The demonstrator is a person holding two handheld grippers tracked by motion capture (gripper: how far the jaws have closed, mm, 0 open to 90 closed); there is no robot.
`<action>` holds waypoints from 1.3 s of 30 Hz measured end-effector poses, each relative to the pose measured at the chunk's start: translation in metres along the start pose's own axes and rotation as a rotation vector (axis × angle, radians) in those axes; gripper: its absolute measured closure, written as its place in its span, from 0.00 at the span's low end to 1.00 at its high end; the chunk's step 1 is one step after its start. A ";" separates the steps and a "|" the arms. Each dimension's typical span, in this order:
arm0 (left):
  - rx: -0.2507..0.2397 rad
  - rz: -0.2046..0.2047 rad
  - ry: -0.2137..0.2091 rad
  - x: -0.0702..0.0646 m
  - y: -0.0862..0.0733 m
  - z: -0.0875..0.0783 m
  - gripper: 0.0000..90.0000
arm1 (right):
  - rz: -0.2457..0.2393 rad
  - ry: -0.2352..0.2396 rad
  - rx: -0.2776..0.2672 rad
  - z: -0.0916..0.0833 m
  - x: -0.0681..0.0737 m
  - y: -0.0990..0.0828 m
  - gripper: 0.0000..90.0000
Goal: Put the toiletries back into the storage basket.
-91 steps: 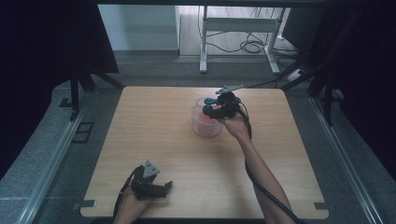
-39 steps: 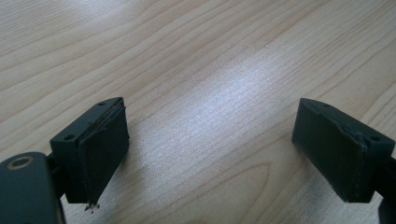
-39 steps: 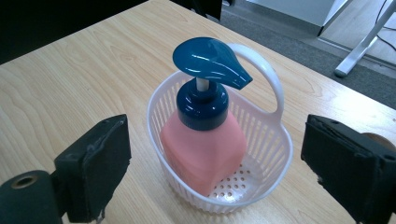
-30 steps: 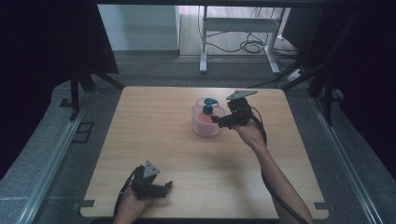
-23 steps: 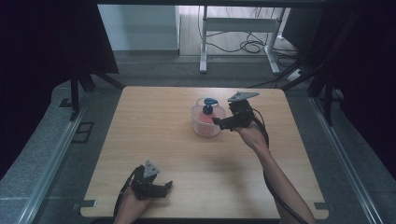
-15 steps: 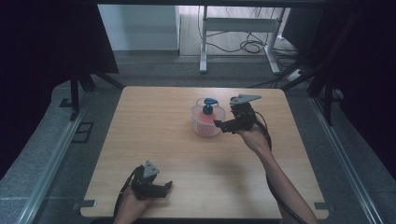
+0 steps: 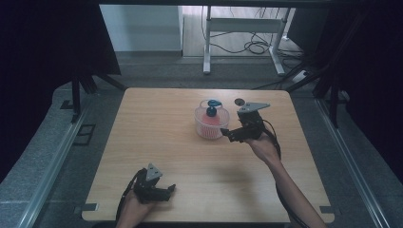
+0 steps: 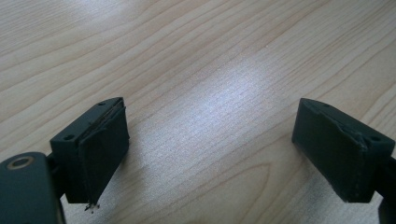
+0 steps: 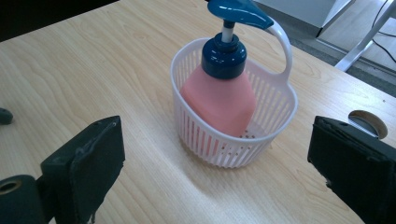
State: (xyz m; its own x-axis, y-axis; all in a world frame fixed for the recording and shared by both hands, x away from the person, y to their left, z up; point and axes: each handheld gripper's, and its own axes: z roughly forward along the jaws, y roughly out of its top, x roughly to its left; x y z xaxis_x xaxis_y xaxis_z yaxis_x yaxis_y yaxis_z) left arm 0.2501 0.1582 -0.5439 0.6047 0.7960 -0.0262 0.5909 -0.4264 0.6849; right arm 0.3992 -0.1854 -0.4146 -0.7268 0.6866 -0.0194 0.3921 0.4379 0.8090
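- On the wooden table [image 7: 157,123], toward its far middle, stands a white slatted basket [image 9: 275,109].
- Inside the basket a pink pump bottle [image 9: 219,100] leans, blue pump head up.
- Just beside the basket, the right gripper [image 7: 230,134] hovers, jaws spread, empty.
- Near the front edge, the left gripper [image 7: 167,191] rests, jaws apart, empty.

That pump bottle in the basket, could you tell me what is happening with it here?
A person holds the right gripper open just beside the white basket. The pink pump bottle stands inside it, untouched. The left gripper, also open, rests near the table's front edge, holding nothing.
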 end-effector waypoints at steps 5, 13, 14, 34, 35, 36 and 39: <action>0.000 0.000 0.000 0.000 0.000 0.000 0.12 | -0.008 0.001 0.002 -0.004 0.002 -0.004 0.04; 0.000 0.000 0.000 0.000 0.000 0.000 0.12 | -0.019 0.006 0.008 -0.010 0.006 -0.010 0.04; 0.000 0.001 -0.001 0.000 0.000 0.000 0.12 | -0.020 0.008 0.007 -0.011 0.007 -0.011 0.04; -0.001 0.006 -0.006 0.000 0.000 0.000 0.12 | -0.058 0.022 0.003 -0.036 0.024 -0.029 0.04; -0.001 0.006 -0.006 0.001 0.000 0.000 0.12 | -0.054 0.023 0.003 -0.038 0.025 -0.030 0.04; -0.001 0.007 -0.005 0.001 0.000 0.000 0.12 | -0.056 0.025 0.003 -0.040 0.026 -0.031 0.04; -0.003 0.004 -0.005 0.000 0.000 0.000 0.12 | -0.059 0.029 0.004 -0.045 0.029 -0.035 0.04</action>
State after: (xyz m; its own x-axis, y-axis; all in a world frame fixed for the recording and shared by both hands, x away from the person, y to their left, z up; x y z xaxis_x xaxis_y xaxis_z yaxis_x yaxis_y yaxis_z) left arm 0.2507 0.1583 -0.5441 0.6096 0.7922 -0.0268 0.5867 -0.4282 0.6873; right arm 0.3387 -0.2068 -0.4171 -0.7648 0.6424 -0.0498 0.3502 0.4793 0.8048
